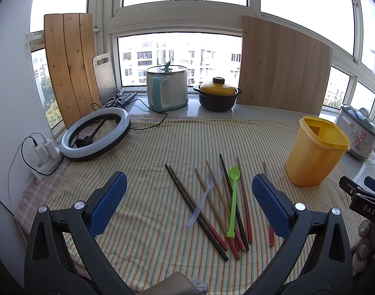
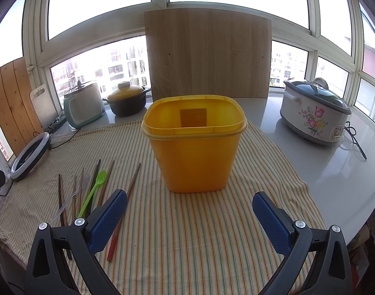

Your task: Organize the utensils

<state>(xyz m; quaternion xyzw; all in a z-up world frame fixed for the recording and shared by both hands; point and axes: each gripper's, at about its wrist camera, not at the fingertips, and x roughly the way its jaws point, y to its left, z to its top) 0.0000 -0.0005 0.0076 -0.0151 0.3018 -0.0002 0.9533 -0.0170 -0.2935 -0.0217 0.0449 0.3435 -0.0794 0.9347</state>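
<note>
Several chopsticks [image 1: 212, 209] lie fanned on the striped cloth [image 1: 150, 147], with a green spoon [image 1: 233, 196] and a clear plastic spoon [image 1: 204, 194] among them. One chopstick [image 1: 268, 196] lies apart near the right finger. My left gripper [image 1: 188, 196] is open and empty, hovering just in front of the pile. An upright yellow container [image 2: 193, 145] stands empty on the cloth. My right gripper [image 2: 189, 213] is open and empty, facing the container. The utensils also show in the right wrist view [image 2: 89, 191], at its left.
On the sill stand a white-teal cooker [image 1: 167, 87], a yellow-lidded black pot [image 1: 217, 94], a floral rice cooker [image 2: 315, 114], and leaning wooden boards [image 2: 208, 54]. A ring light [image 1: 96, 134] and charger with cables [image 1: 43, 151] lie at the left.
</note>
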